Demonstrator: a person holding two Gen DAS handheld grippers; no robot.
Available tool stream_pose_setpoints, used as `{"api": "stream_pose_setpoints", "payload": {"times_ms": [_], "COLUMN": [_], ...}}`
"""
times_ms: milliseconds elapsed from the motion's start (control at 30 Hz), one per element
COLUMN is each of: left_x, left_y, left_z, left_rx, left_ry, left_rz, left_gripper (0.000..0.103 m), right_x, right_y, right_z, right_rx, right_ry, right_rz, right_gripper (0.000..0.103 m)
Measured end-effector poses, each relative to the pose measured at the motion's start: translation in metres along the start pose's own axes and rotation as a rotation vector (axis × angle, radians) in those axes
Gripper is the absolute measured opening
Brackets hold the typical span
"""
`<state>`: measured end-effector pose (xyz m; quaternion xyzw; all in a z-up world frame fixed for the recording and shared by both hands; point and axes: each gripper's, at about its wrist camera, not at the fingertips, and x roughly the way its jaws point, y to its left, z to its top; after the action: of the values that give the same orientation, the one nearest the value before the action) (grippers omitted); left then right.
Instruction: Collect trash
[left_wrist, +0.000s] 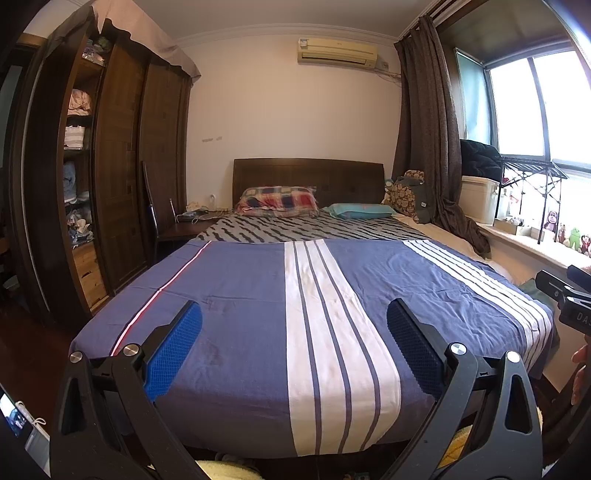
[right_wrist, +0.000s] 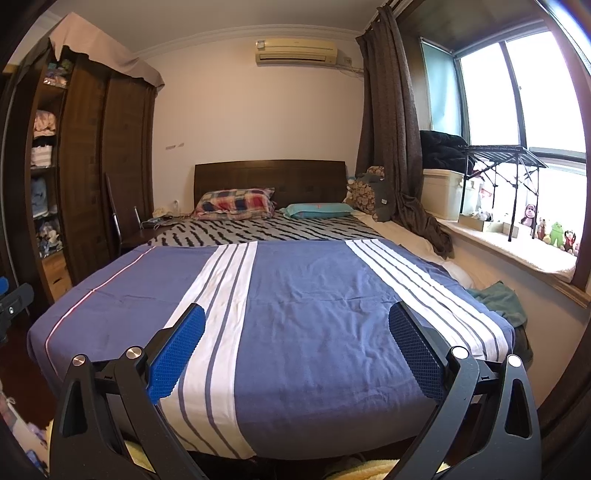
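- Two grippers hang at the foot of the bed (left_wrist: 236, 295): my left gripper (left_wrist: 294, 334) and right gripper (right_wrist: 297, 338) both have their jaws spread wide, holding nothing.
- No trash shows on the blue striped cover (right_wrist: 314, 295) in either view, so I cannot say where it lies; the nightstand clutter (left_wrist: 195, 214) is too small to read.
- The risk, as I judge it, is grabbing the wrong thing: the green cloth (right_wrist: 498, 299) at the bed's right edge or the toys on the windowsill (right_wrist: 554, 232) could pass for litter.
- A low sweep could snag the cover and drag it.
- Room is generous above the mattress. It narrows on the left between bed and wardrobe (left_wrist: 118, 166), and on the right between bed and sill, where the folding rack (right_wrist: 502, 155) and curtain (right_wrist: 391, 129) crowd in.
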<state>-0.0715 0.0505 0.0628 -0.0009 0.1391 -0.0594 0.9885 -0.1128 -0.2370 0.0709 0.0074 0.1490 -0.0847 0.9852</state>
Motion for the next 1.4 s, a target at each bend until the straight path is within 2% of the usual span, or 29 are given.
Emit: {"api": "stream_pose_setpoints", "payload": {"times_ms": [1400], "left_x": [0.0008], "left_y": [-0.0037], "left_z": [-0.0015], "left_rx": [-0.009], "left_ry": [0.001], "left_rz": [-0.002], "left_gripper": [0.095], "right_x": [0.0027], "right_y": [0.0031], "right_z": [-0.0009], "right_rx": [-0.001], "right_ry": [0.008], "right_rz": [0.016], "right_gripper": [0.100]}}
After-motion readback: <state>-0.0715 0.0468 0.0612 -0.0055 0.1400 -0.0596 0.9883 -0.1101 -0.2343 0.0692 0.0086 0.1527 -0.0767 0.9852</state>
